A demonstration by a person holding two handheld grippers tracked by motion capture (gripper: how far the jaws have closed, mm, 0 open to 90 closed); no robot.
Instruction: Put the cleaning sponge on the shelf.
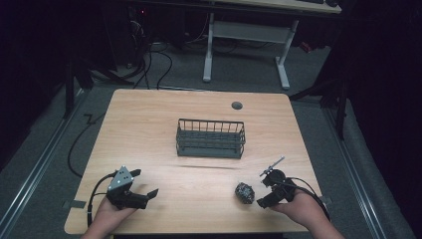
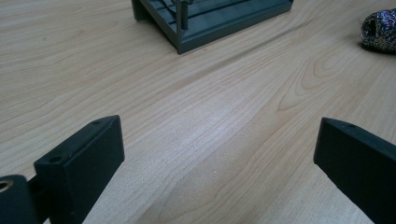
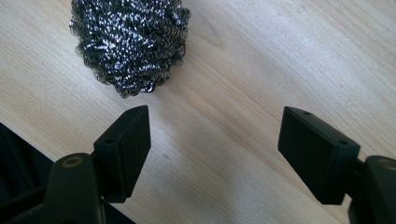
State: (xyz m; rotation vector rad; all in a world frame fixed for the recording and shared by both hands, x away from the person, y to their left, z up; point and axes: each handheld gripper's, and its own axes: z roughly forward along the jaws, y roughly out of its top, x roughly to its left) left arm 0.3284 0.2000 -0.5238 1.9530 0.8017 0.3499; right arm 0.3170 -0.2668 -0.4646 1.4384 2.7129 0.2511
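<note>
Both jaw pairs stand wide and empty: right hand-held gripper [image 3: 215, 135] sits just short of the steel scourer [image 3: 130, 44] on the bench [image 1: 199, 184], left hand-held gripper [image 2: 219, 154] idles, so next probably advance, straddle, close, then go for the wire basket [image 1: 211, 138].

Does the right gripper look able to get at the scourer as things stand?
Probably yes. The right gripper has its jaws open, the scourer lies just ahead of them on the bare table, and nothing stands between.
</note>
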